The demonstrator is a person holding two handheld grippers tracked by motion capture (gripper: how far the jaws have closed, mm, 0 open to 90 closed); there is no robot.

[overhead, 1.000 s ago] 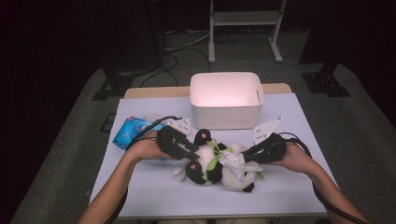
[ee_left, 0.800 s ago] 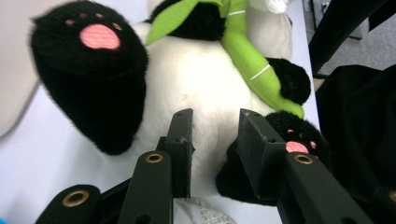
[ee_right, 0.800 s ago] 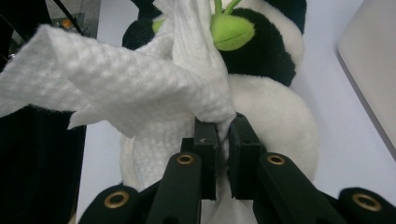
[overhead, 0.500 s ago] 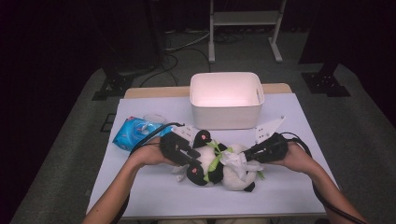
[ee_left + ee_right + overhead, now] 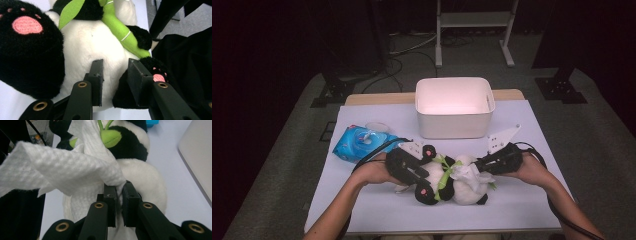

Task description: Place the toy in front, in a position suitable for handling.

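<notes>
A white-topped table stands on grey floor in a dark room, cables behind.

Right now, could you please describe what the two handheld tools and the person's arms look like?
Both tools are black. The left tool and right tool each trail a black cable, and the right one carries a pale grey three-cornered plate on top. Seen close, each has two flat, blocky black jaws on arms fixed with brass-coloured rivets. The forearms are bare, with no sleeves or gloves visible.

Panda's face — hidden by wipe.
</notes>
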